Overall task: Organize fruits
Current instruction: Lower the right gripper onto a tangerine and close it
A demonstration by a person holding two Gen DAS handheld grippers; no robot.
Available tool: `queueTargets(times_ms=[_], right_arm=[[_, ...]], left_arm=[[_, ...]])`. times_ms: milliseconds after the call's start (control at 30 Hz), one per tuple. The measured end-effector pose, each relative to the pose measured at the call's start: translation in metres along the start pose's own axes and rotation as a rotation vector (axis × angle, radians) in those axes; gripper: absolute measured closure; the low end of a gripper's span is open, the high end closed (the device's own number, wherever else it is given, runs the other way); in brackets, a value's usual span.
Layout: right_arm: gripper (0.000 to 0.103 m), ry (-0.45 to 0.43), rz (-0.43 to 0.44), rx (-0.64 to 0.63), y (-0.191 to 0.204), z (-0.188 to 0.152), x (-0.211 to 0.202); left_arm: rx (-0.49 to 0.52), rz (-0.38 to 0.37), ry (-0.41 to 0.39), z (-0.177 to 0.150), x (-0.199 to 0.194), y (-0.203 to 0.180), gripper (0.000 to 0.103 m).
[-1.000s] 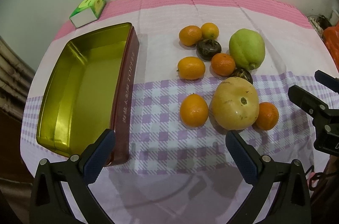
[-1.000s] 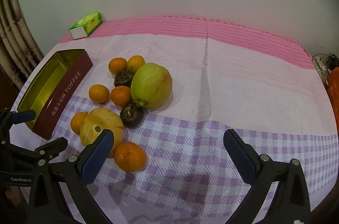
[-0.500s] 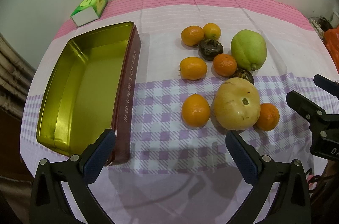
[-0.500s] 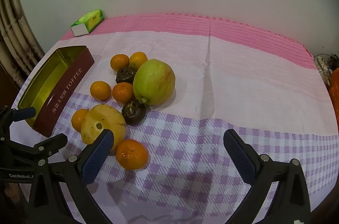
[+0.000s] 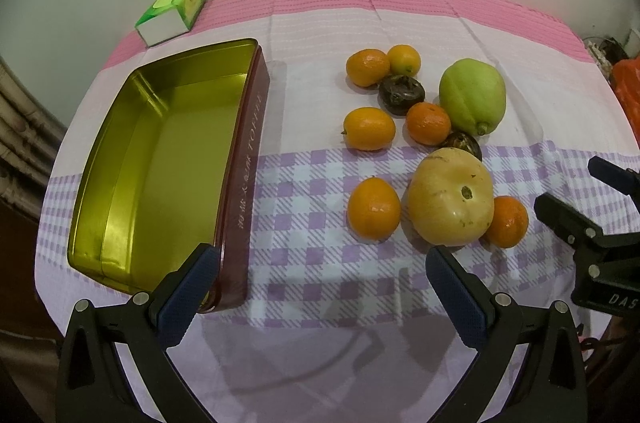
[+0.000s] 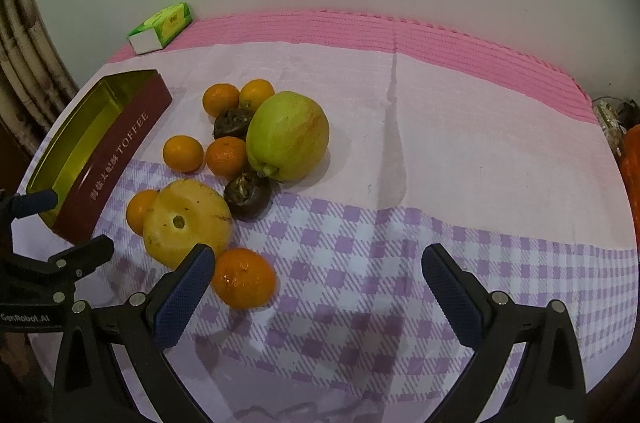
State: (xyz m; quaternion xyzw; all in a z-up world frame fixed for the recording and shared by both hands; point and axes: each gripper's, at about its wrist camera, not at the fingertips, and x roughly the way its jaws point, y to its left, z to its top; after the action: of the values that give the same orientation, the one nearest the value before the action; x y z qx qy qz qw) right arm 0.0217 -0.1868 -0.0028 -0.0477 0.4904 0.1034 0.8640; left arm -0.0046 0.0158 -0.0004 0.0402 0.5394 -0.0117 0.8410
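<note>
From my right claw's camera, the yellow fruit (image 6: 186, 223) hides most of one orange (image 6: 139, 209). The orange bag (image 6: 632, 159) far right is cut off; clutter (image 6: 612, 115) beside it is too small to identify.

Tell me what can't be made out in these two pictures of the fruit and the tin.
- Second dark fruit: left wrist view, mostly behind the yellow fruit.
- Near orange: same view, partly hidden by that fruit.
- Toffee tin: right wrist view, floor hidden by its wall.
- Orange thing: cut by the right edge, unidentifiable.

Dim warm light, soft shadows, fisheye-bent edges
</note>
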Motion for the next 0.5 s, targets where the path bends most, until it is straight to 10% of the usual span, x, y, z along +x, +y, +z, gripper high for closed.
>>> queueTargets(times_ms=[500], right_arm=[[0.021, 0.07, 0.069, -0.093, 0.024, -0.01, 0.015]], left_arm=[[-0.004, -0.035, -0.003, 0.001, 0.0, 0.0, 0.0]])
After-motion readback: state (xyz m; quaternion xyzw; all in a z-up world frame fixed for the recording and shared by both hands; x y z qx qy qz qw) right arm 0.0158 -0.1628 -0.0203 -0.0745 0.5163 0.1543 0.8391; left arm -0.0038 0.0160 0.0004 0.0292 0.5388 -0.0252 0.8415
